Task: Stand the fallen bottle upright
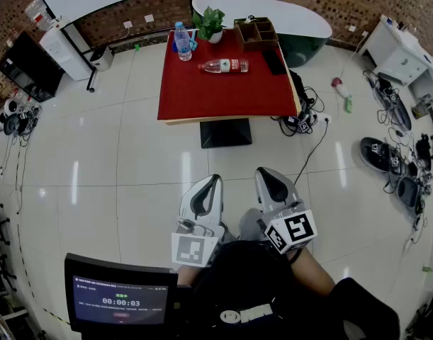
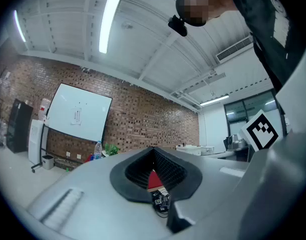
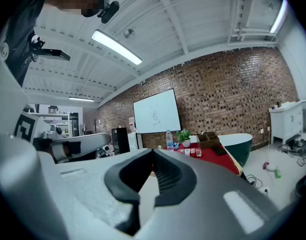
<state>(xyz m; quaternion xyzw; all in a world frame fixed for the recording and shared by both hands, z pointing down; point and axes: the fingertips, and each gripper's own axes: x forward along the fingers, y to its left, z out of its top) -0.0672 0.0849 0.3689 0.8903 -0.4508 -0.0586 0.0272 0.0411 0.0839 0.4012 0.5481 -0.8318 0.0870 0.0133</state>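
Note:
The fallen bottle (image 1: 223,66), clear with a red label, lies on its side on the red table (image 1: 223,94), far ahead of both grippers; the right gripper view shows the fallen bottle (image 3: 195,152) small and distant. An upright bottle (image 1: 182,41) with a blue cap stands at the table's back left. My left gripper (image 1: 213,183) and right gripper (image 1: 264,176) are held side by side close to my body, over the tiled floor, pointing toward the table. Both are shut with nothing between the pads. In their own views the left gripper (image 2: 154,151) and right gripper (image 3: 154,154) show their jaws meeting.
On the table also stand a potted plant (image 1: 211,23), a brown organiser (image 1: 256,32) and a black flat item (image 1: 274,61). Cables and a power strip (image 1: 305,122) lie right of the table. Shoes and gear (image 1: 379,154) litter the floor at right. A monitor (image 1: 120,303) stands near me at left.

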